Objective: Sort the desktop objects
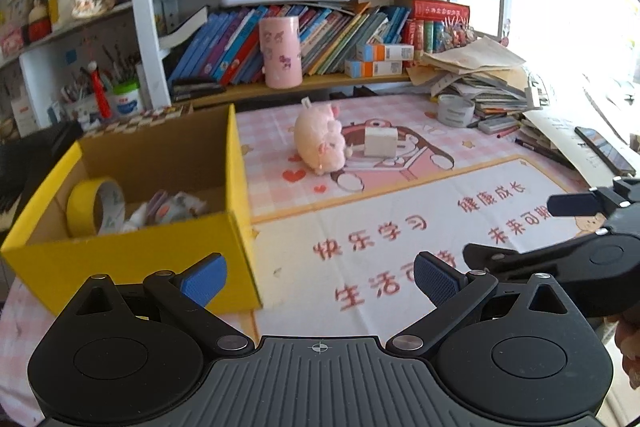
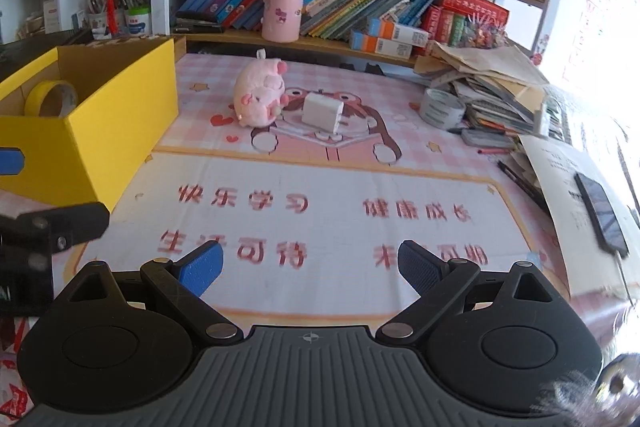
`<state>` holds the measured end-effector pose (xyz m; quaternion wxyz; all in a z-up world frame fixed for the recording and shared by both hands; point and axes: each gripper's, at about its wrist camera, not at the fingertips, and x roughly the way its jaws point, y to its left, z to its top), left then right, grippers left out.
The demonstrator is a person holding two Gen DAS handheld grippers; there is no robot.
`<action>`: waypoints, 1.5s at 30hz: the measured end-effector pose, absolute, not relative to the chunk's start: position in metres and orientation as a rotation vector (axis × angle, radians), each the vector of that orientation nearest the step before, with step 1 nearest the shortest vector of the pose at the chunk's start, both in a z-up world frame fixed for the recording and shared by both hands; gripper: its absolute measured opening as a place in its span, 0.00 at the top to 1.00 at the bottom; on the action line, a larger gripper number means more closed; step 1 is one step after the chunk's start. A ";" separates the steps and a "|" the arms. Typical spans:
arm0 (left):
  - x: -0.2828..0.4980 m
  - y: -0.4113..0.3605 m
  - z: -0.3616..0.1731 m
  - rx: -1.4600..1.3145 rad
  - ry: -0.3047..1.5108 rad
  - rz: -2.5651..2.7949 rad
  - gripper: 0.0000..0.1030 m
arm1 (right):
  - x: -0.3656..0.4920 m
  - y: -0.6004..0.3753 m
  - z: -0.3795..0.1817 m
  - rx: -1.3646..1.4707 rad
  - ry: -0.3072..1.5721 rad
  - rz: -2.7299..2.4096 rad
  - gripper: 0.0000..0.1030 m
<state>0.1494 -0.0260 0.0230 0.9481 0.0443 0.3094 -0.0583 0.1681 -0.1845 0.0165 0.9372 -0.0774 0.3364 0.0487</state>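
Both tools hover over the bench (image 2: 320, 179) with nothing between their blue pads: the left tool (image 1: 320, 277) and the right tool (image 2: 310, 265) each stand wide apart. A pink plush pig (image 2: 260, 99) lies at twelve o'clock, touching a white charger (image 2: 323, 113) at its three o'clock. The yellow box (image 1: 132, 227) at ten o'clock holds a yellow tape roll (image 1: 94, 207).

The printed middle of the worktop (image 2: 320, 187) lies bare in the lower centre of both frames, giving open passage. At left the yellow box (image 2: 120, 115) walls that side. Up centre, the pink plush (image 2: 260, 95) and white charger (image 2: 322, 113) sit touching. The paper stack (image 2: 492, 87), tape roll (image 2: 440, 107) and phone (image 2: 600, 215) crowd the right edge.
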 end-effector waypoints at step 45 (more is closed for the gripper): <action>0.289 -0.087 0.031 -0.001 0.691 0.083 0.02 | 0.322 -0.281 -0.004 -0.037 0.709 0.262 0.09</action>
